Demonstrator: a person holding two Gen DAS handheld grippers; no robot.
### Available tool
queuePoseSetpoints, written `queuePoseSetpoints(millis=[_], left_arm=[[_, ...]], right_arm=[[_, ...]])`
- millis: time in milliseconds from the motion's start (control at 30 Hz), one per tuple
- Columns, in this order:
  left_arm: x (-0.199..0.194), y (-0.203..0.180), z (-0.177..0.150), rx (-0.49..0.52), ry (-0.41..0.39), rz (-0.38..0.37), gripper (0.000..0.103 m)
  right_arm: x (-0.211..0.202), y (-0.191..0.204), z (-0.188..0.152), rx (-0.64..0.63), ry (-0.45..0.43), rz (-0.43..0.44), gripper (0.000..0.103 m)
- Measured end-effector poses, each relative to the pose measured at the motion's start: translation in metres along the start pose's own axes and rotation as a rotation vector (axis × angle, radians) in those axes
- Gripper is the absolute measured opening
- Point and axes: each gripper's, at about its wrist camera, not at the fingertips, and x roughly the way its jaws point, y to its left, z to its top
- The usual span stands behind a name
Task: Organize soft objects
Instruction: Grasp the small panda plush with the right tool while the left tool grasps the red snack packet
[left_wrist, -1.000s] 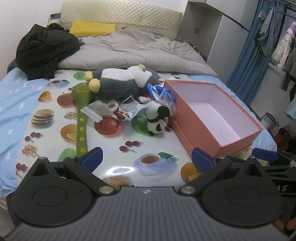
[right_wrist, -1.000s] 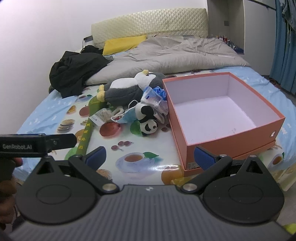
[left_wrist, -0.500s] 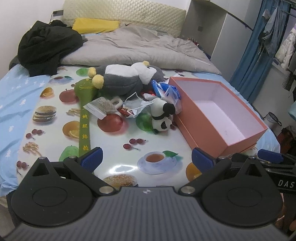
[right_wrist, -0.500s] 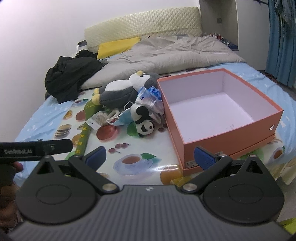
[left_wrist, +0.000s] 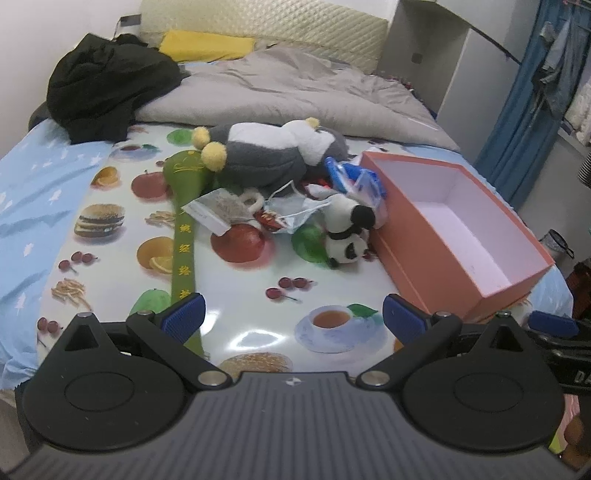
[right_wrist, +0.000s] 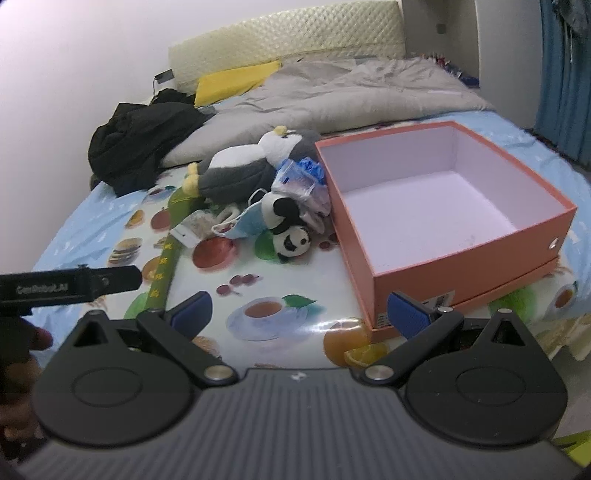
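You've brought both grippers closer to the pile — left gripper (left_wrist: 291, 314) and right gripper (right_wrist: 299, 314) gape wide, holding nothing — so the panda (left_wrist: 345, 236), lying just beside the empty box (right_wrist: 461, 266), looks like your nearest first grab.

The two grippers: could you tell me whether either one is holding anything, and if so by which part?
Nothing is held. The left gripper and right gripper are both open above the mat, short of the panda and box.

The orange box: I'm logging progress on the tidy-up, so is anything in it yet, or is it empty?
Empty. The right wrist view shows the orange box open on top, with only its bare pale floor inside.
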Motion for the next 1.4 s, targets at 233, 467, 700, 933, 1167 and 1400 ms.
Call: queuePoseSetpoints(millis=[233, 467, 700, 933, 1167, 1400], left_arm=[[0.021, 0.029, 0.014, -0.066, -0.025, 0.019, 0.102], [0.06, 0.057, 0.031, -0.103, -0.03, 0.024, 0.093], [0.11, 0.068, 0.052, -0.108, -0.002, -0.015, 0.075], [0.154, 0.072, 0.08, -0.114, 0.002, -0.041, 0.066], [0.204, 0.072, 0.1, -0.103, 0.044, -0.105, 0.061], [0.255, 0.066, 0.105, -0.103, 0.131, -0.153, 0.061]], right_arm=[[0.022, 0.008, 0.0, -0.038, -0.007, 0.018, 0.103], [0.062, 0.019, 0.01, -0.076, 0.007, 0.081, 0.093], [0.113, 0.03, 0.019, -0.12, 0.027, 0.073, 0.076], [0.154, 0.033, 0.028, -0.162, 0.034, 0.036, 0.077], [0.19, 0.036, 0.039, -0.213, 0.043, 0.01, 0.076], [0.224, 0.032, 0.047, -0.226, 0.079, -0.023, 0.076]])
